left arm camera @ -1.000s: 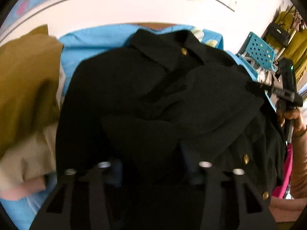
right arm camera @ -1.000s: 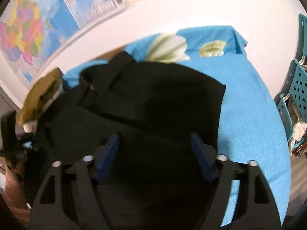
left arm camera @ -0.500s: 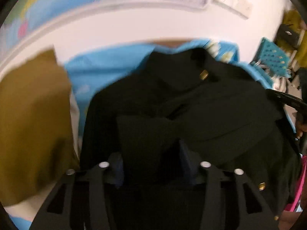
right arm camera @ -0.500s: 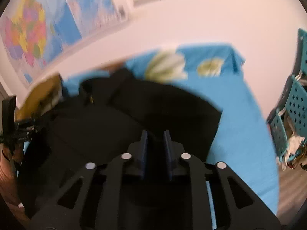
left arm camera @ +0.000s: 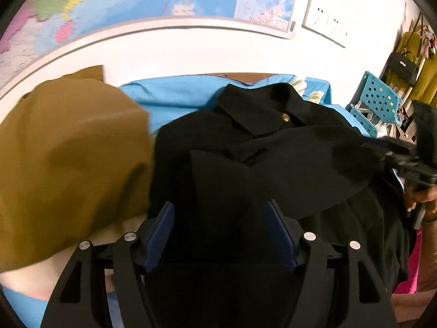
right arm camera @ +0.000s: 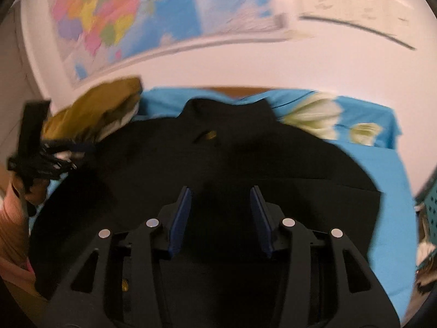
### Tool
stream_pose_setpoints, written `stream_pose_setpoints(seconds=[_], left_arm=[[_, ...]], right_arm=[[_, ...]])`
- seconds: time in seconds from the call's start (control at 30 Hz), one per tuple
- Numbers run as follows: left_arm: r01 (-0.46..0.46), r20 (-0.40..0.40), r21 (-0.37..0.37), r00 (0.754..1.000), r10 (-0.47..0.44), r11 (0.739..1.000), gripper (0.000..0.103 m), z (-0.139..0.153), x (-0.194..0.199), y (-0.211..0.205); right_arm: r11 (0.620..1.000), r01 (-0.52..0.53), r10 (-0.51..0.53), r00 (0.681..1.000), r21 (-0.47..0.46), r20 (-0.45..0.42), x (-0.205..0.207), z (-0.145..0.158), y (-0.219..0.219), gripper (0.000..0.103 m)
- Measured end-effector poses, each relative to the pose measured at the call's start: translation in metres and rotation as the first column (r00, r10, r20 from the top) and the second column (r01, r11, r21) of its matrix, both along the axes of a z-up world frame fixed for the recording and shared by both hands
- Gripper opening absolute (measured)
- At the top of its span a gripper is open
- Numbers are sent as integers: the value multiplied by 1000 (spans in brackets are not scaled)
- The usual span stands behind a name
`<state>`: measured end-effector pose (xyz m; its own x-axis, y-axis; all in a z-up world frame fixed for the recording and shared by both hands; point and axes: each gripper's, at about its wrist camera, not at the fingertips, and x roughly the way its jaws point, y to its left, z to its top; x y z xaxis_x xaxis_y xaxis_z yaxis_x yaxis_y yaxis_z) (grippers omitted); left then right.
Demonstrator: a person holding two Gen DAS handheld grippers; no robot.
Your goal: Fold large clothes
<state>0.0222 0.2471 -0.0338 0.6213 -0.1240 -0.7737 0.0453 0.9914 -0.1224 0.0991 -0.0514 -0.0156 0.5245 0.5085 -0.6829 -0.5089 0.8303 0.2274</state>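
While both sets of jaws had just been opening, empty, above the black jacket (left arm camera: 273,164), the left gripper (left arm camera: 220,210) and right gripper (right arm camera: 220,194) needed matching edges to regrip evenly.

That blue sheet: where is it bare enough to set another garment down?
The blue sheet lies bare to the right of the black jacket, below the flower print. A narrower strip shows between the jacket collar and the mustard garment. The left side is crowded.
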Motion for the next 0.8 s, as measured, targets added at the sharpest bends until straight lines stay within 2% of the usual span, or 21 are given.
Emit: stream_pose_setpoints(seconds=[0.2, 0.27, 0.37, 0.5, 0.6, 0.8], left_arm=[[-45, 9, 48, 999, 45, 998, 66, 5, -25, 17], [-56, -3, 64, 998, 57, 996, 67, 5, -37, 24], [-58, -15, 60, 998, 59, 997, 73, 2, -56, 33], [-60, -61, 75, 996, 64, 995, 73, -15, -81, 42], [-67, -89, 57, 993, 72, 996, 65, -27, -98, 49], [-22, -86, -8, 996, 21, 1000, 66, -36, -130, 48]], right_arm=[[993, -116, 114, 990, -16, -83, 11, -25, 54, 47], [990, -132, 127, 988, -50, -90, 10, -31, 68, 55], [992, -120, 116, 989, -39, -94, 10, -30, 71, 57], [991, -133, 133, 986, 12, -101, -3, -21, 68, 57], [987, -158, 159, 984, 23, -83, -21, -13, 70, 57], [975, -215, 219, 973, 62, -73, -54, -5, 79, 57]])
